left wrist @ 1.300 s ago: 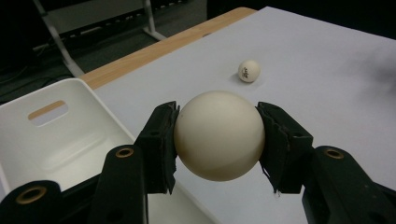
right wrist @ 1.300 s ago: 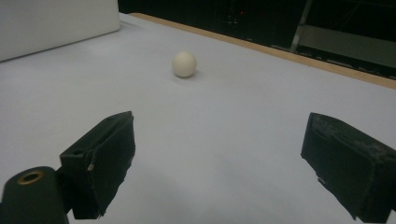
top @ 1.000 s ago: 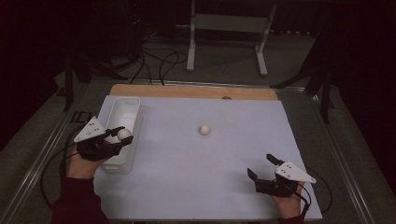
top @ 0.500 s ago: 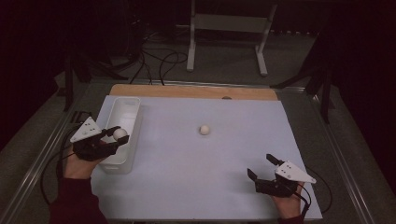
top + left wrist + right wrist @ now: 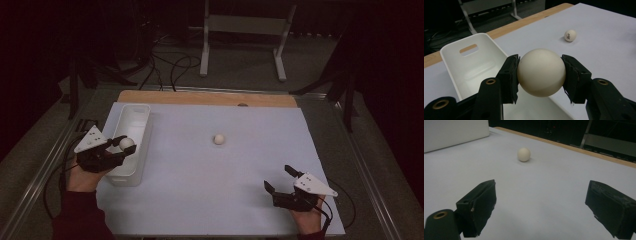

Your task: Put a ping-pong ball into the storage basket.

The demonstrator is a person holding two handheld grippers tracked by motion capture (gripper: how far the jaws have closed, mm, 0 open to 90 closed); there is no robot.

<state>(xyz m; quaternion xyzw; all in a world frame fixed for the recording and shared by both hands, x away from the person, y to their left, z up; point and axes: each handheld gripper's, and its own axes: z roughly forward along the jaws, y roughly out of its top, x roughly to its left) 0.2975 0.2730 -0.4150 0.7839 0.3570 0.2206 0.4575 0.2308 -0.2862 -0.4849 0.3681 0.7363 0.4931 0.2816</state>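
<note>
— Left gripper view: what are you gripping?
— My left gripper (image 5: 541,73) is clamping a ball (image 5: 541,72) over the bin (image 5: 471,65).
— And your right?
— My right gripper (image 5: 544,207) is gaping, jaws apart, well right of the bin, facing a second ball (image 5: 523,154).

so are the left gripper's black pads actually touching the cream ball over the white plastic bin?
Touching. In the left gripper view, both pads of the left gripper press flush against the cream ball, with no gap, above the white plastic bin.

A cream ball (image 5: 541,72) is seen between black jaws, above a white bin (image 5: 474,67); pale sheet (image 5: 210,175), tan board (image 5: 200,97).
</note>
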